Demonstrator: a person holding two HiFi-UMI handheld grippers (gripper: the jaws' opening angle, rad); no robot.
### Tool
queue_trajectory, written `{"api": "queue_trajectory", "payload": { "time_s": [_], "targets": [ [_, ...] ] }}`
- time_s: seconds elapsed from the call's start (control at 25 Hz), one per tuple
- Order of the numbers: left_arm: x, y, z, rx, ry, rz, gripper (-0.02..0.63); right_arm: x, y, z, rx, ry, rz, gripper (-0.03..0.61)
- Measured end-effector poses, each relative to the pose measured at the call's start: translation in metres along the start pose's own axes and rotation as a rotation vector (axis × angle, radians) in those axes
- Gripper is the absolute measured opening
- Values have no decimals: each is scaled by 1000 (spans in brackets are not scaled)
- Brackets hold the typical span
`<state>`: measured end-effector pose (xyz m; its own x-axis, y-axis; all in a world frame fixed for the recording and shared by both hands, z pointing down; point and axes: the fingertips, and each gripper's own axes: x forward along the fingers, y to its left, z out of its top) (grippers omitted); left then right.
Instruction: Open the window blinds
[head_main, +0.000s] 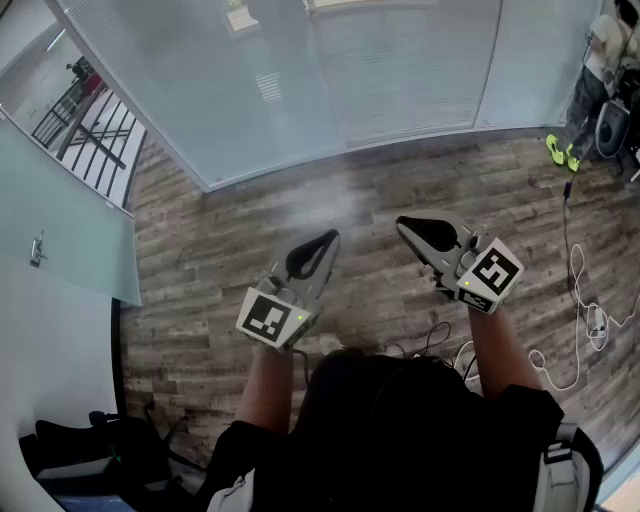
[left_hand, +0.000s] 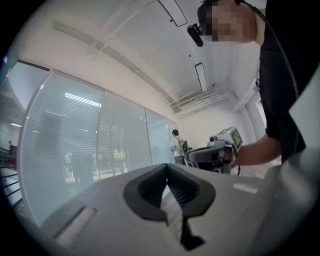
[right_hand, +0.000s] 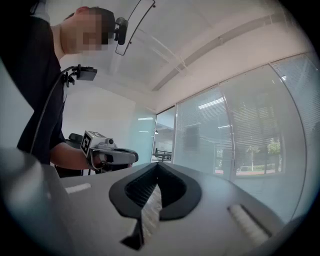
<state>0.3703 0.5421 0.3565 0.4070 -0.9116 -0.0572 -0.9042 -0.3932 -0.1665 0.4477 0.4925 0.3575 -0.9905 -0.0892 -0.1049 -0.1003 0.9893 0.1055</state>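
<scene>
At the far left of the head view a dark railing (head_main: 85, 115) shows through the glass, and below it stands a frosted glass panel (head_main: 70, 230) with a small metal handle (head_main: 37, 250). A black bag (head_main: 90, 450) lies on the floor in the lower left corner. The wooden floor (head_main: 220, 250) runs from there across the whole room. The left claw (head_main: 330, 237) is held out level over the floor with its two tips pressed together and nothing between them. Its own view shows the dark ribbed pads meeting at the front, with only a strip of floor showing through the slot behind them. Beyond both claws, the window blinds (head_main: 400, 70) hang behind the glass wall along the top of the head view. Their slats are lowered and cover the panes, well apart from either claw. The right claw (head_main: 403, 222) is just beside the left one at about the same height. It is tilted very slightly upward and is likewise closed tight on nothing, its pads meeting at the tip in its own view. To its right a white cable (head_main: 580, 320) loops over the floor. In the top right corner another person (head_main: 600, 60) stands by the glass, near a pair of bright yellow-green shoes (head_main: 560, 150).
</scene>
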Motion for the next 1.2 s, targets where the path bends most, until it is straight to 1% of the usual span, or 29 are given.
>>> {"api": "queue_trajectory", "payload": {
  "time_s": [0.48,0.8,0.96,1.2],
  "targets": [
    [5,-7,-1,1,5,-10,5,-2,-2,-2,3,0,1,5],
    [9,-8,-3,7,9,-27,5,-6,-13,0,44,-38,-53,5],
    [8,-9,-5,9,11,-26,5,-6,-7,-4,35,-37,-25,6],
    [10,-6,-12,14,48,-24,5,3,-2,-5,48,-58,1,6]
  ]
}}
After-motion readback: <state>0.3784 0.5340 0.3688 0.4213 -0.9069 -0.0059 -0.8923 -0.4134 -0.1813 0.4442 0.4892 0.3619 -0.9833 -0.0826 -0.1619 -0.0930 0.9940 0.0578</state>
